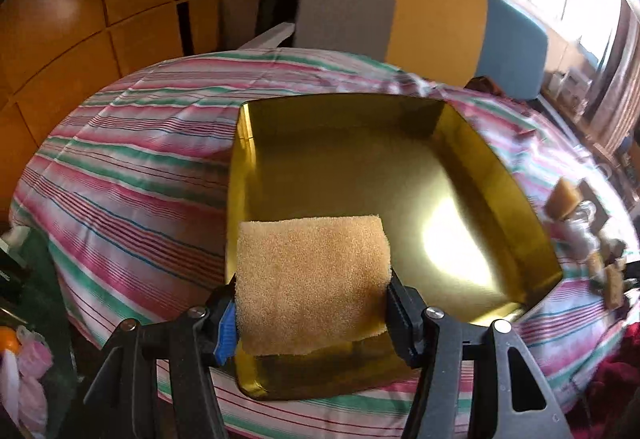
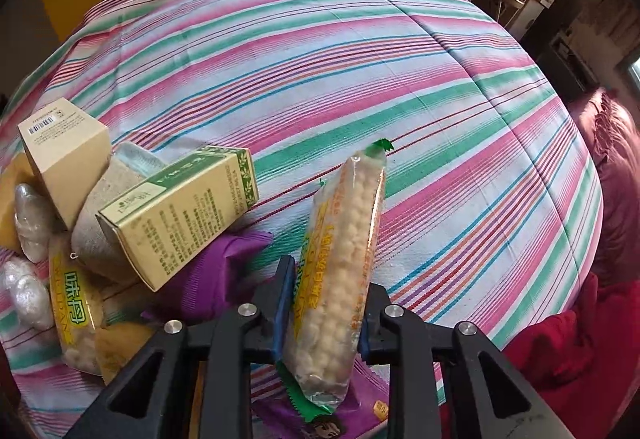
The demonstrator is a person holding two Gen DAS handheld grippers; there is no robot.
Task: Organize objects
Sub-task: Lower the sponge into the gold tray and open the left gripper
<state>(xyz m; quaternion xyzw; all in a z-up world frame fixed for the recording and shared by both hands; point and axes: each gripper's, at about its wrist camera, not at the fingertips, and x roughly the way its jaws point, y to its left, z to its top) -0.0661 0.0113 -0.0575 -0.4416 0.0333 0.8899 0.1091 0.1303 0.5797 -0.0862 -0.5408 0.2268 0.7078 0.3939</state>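
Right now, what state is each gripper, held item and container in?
left gripper: shut on sponge
sponge: held over the tray's near end
gold tray: open, nothing inside
right gripper: shut on snack bar
snack bar: sealed, gripped
green box: tilted on the pile

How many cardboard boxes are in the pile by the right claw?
2. A plain tan box with a barcode label stands at the far left. A green-printed box leans tilted beside it, resting on the pile. More may be buried under the packets.
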